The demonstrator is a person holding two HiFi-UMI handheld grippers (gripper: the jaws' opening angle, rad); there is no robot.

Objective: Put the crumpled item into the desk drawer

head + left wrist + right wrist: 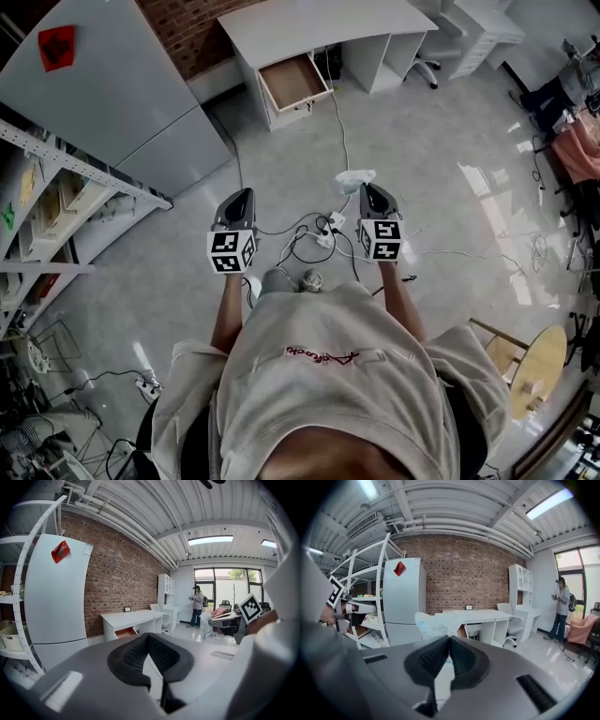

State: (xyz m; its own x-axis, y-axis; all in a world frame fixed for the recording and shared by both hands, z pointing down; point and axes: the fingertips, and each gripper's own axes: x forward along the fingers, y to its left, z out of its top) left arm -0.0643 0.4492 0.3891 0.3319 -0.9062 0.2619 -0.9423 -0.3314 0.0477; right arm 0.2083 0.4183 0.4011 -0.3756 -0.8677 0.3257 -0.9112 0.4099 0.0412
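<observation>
I stand on the floor some way from the white desk (309,28), whose wooden drawer (293,82) is pulled open. My right gripper (367,190) is shut on the crumpled item (356,176), a white wad of paper or plastic that sticks out past its tips. In the right gripper view the crumpled item (433,624) rises above the closed jaws of the right gripper (449,640), with the desk (485,617) behind it. My left gripper (241,194) is shut with nothing in it. The left gripper (147,637) looks toward the desk (131,618) and its open drawer (125,631).
Cables and a power strip (323,234) lie on the floor just ahead of me. A white fridge (112,84) with a red sticker and metal shelving (56,187) stand at the left. An office chair (427,66) is right of the desk. A person (559,606) stands by the window.
</observation>
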